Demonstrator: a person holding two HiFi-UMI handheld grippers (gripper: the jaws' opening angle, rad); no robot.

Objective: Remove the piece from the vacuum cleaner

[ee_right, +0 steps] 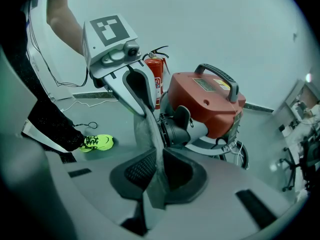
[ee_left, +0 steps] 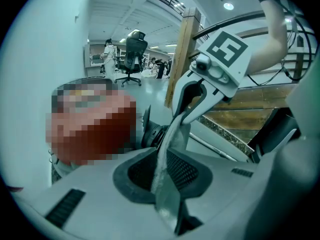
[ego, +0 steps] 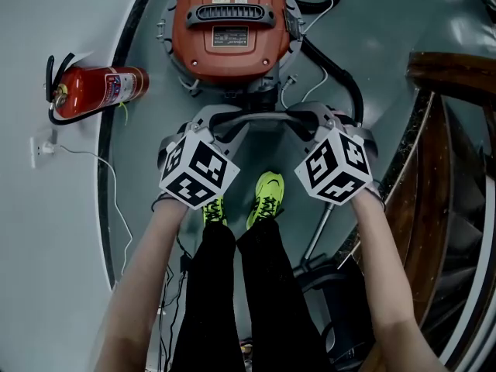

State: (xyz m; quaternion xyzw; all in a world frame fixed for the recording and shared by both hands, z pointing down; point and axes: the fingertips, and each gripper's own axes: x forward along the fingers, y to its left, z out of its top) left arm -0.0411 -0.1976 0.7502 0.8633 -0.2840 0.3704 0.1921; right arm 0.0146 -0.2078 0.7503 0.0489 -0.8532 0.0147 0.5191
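A person standing on a grey floor holds a thin grey piece [ego: 262, 118] level between two hand-held tongs, just in front of the red vacuum cleaner [ego: 232, 29] and above a pair of neon-yellow shoes [ego: 267, 196]. The left gripper [ee_left: 162, 176] has its jaws drawn nearly together, the ribbed pads pressing on one end of the piece. The right gripper [ee_right: 155, 176] grips the other end in the same manner, jaws all but closed on the strip. Each gripper view shows the piece running edge-on from its own jaws straight to the opposite tool. In the right gripper view the strip crosses in front of the vacuum's black inlet port [ee_right: 175, 129]; whether it touches the port cannot be told. A black hose [ego: 341, 80] curves off the machine's right side. A red fire extinguisher [ego: 97, 91] lies on the floor to the left of the vacuum, well apart from it, and a wooden stair rail [ego: 453, 68] runs along the right.
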